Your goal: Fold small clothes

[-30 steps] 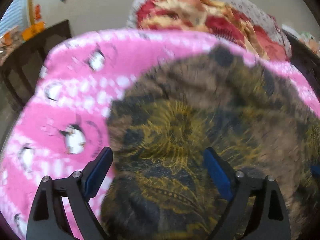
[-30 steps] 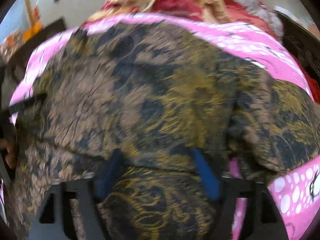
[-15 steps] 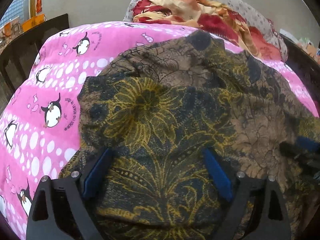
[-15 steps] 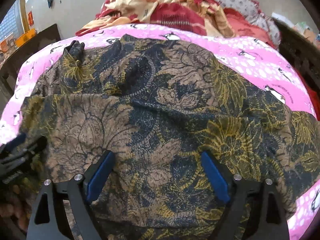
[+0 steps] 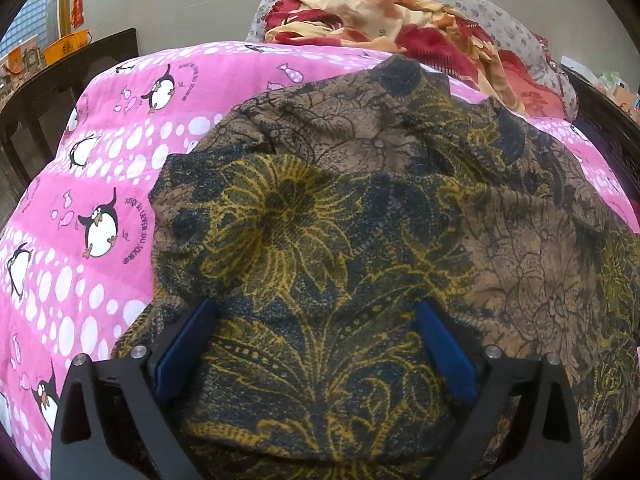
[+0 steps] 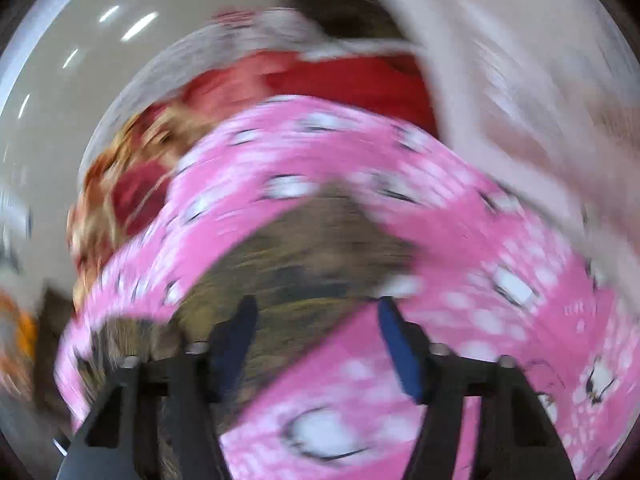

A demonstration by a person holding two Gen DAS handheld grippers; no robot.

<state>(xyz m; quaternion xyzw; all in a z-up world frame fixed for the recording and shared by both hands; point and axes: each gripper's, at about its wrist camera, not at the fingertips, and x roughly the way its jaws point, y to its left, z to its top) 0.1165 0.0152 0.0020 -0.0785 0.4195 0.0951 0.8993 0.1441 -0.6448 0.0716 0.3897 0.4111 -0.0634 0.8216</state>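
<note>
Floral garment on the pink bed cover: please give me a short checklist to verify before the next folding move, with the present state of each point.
1. Floral garment lies on the penguin bed cover, not hanging off: ok.
2. Garment smooth: not ok, folds near its far edge.
3. Left gripper jaws free of cloth: ok, opening, wide apart above the fabric.
4. Right gripper grip: cannot tell, jaws closing, picture blurred.
5. Right view sharp enough to aim: not ok.
6. Blanket pile apart from the garment: cannot tell.

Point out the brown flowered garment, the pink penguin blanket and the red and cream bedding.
Brown flowered garment [image 5: 288, 216]: left wrist view, on its big yellow flower.
Pink penguin blanket [image 5: 100, 228]: left wrist view, on a penguin print.
Red and cream bedding [image 5: 360, 16]: left wrist view, on a cream fold.
</note>
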